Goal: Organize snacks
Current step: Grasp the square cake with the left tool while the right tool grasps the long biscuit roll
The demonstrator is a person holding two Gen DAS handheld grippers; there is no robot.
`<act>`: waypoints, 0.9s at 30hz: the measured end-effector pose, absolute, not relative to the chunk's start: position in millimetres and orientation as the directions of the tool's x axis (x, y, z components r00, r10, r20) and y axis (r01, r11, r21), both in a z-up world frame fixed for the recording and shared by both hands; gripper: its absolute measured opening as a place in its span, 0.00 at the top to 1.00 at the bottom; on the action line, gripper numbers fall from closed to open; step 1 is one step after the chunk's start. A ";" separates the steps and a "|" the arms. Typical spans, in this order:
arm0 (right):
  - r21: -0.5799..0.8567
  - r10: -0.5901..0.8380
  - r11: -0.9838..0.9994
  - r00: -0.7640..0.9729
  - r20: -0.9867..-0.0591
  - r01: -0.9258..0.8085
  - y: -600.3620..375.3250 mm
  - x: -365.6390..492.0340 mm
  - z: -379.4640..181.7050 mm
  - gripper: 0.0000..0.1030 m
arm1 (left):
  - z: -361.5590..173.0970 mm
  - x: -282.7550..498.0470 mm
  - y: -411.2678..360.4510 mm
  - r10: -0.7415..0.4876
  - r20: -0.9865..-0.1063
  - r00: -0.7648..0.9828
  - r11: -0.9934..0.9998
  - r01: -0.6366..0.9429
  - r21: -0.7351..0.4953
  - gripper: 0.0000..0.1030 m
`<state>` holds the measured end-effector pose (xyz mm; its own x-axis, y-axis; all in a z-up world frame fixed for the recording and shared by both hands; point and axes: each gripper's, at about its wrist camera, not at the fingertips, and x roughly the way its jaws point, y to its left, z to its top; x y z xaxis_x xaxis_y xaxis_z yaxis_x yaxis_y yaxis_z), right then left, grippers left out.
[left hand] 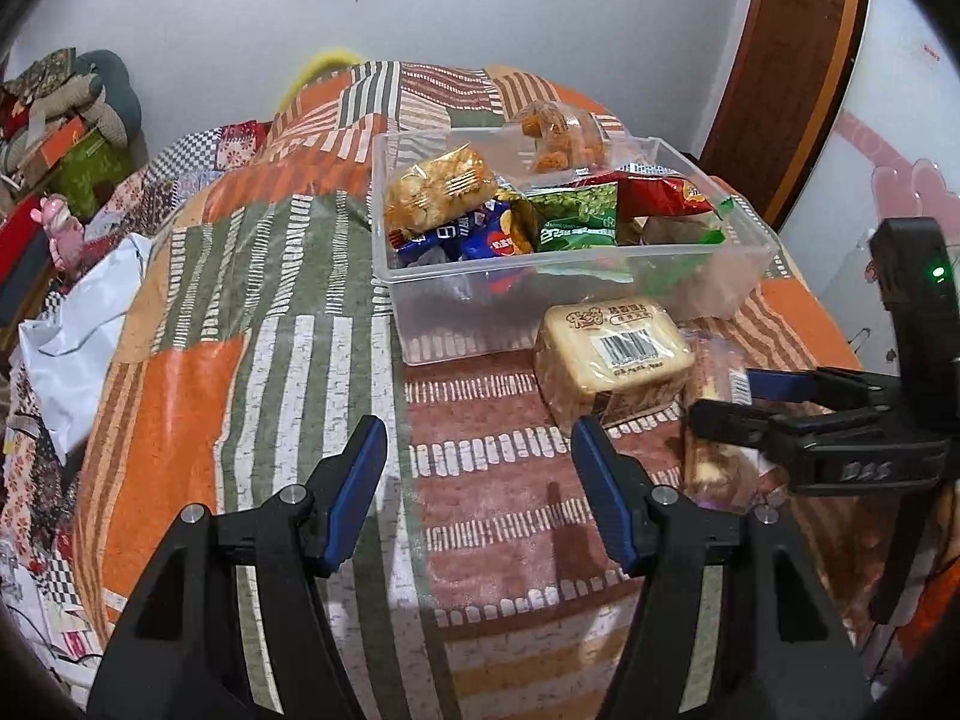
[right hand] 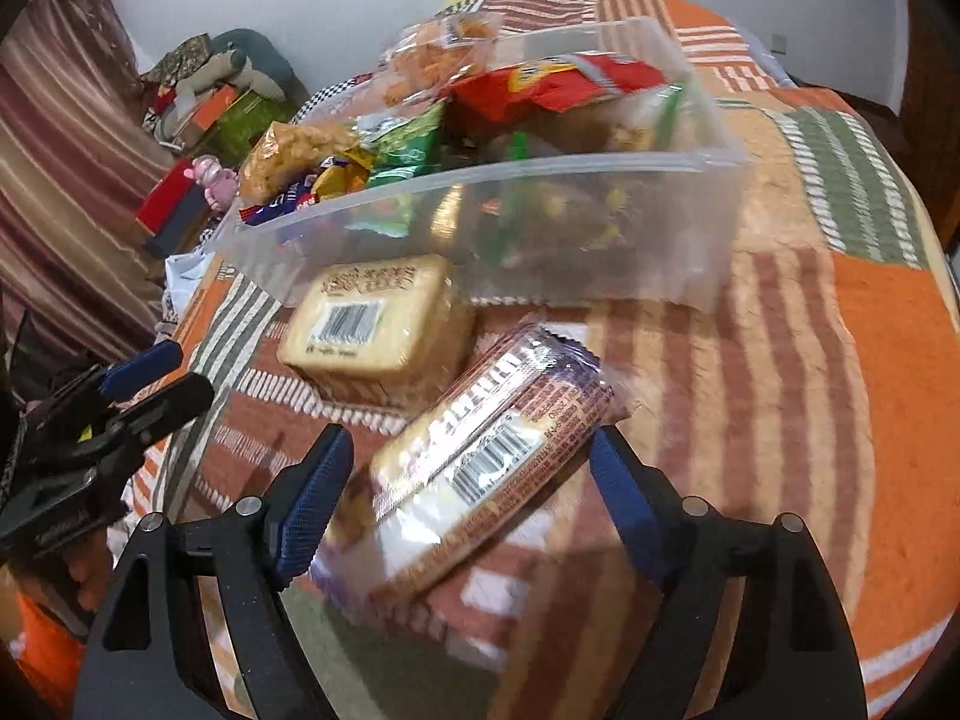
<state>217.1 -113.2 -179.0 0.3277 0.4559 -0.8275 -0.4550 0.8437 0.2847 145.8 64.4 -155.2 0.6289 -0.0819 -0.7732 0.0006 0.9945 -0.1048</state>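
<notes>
A clear plastic bin (left hand: 600, 276) (right hand: 600, 222) holds several snack bags on a patchwork cloth. In front of it lies a wrapped bread pack with a barcode (left hand: 612, 354) (right hand: 378, 318). Beside it lies a long purple-brown wrapped cake pack (right hand: 480, 456) (left hand: 714, 414). My right gripper (right hand: 471, 504) is open with its fingers either side of the cake pack, not closed on it. It shows in the left wrist view (left hand: 726, 399). My left gripper (left hand: 477, 480) is open and empty over the cloth, left of the bread pack.
The cloth-covered surface (left hand: 270, 312) drops off at the left, where a white bag (left hand: 78, 336) and clutter lie. A pile of boxes and cushions (left hand: 66, 114) sits by the wall. A wooden door (left hand: 786, 60) stands at the back right.
</notes>
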 end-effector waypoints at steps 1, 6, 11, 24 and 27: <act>0.260 0.443 0.845 0.338 -0.831 -0.468 -108.2 207.9 -179.4 0.21 | -155.4 147.8 64.3 -0.090 -0.775 0.625 0.993 0.002 -0.114 0.38; 0.151 0.401 0.826 0.378 -0.835 -0.543 -101.5 197.3 -181.9 0.26 | -154.8 157.3 57.3 -0.119 -0.778 0.617 0.991 0.020 -0.135 0.28; 0.147 0.397 0.829 0.381 -0.835 -0.540 -126.2 197.2 -178.6 0.39 | -157.9 171.6 39.0 -0.151 -0.781 0.606 0.987 0.043 -0.157 0.15; 0.165 0.401 0.851 0.415 -0.817 -0.498 -158.7 199.5 -177.6 0.52 | -183.2 220.5 -3.9 -0.183 -0.832 0.523 0.982 0.065 -0.176 0.13; 0.155 0.395 0.854 0.426 -0.814 -0.496 -151.7 198.5 -181.1 0.52 | -186.3 224.3 -6.9 -0.163 -0.819 0.551 0.986 0.058 -0.157 0.12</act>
